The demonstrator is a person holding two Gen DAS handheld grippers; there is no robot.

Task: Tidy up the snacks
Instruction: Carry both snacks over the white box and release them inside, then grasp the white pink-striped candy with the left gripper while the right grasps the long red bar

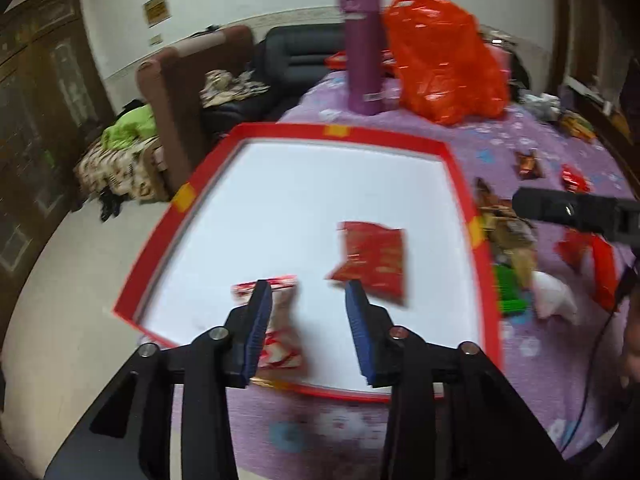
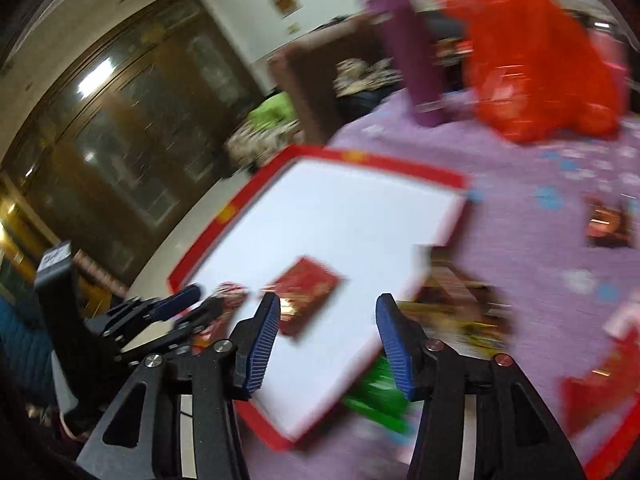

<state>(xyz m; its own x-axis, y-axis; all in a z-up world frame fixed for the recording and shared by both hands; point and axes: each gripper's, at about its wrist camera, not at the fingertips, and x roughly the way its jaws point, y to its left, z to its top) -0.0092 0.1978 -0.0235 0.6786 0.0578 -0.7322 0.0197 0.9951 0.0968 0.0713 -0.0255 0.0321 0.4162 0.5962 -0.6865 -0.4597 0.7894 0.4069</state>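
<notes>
A shallow box with a red rim (image 1: 460, 168) and white floor lies on the purple tablecloth. Inside lie a red snack packet (image 1: 374, 262) and a red-and-white packet (image 1: 280, 324). My left gripper (image 1: 308, 292) is open over the box's near edge, its left finger next to the red-and-white packet. My right gripper (image 2: 328, 308) is open above the box's near right corner; the red packet (image 2: 308, 294) lies just beyond its left finger. Loose snacks (image 1: 508, 236) lie right of the box, with a green packet (image 2: 376, 396) under the right gripper. The left gripper also shows in the right wrist view (image 2: 188, 304).
A purple bottle (image 1: 362, 48) and an orange plastic bag (image 1: 444, 56) stand behind the box. Small red and brown packets (image 1: 528, 164) lie on the cloth at right. A brown chair (image 1: 176, 92) and a dark sofa stand beyond the table's left edge.
</notes>
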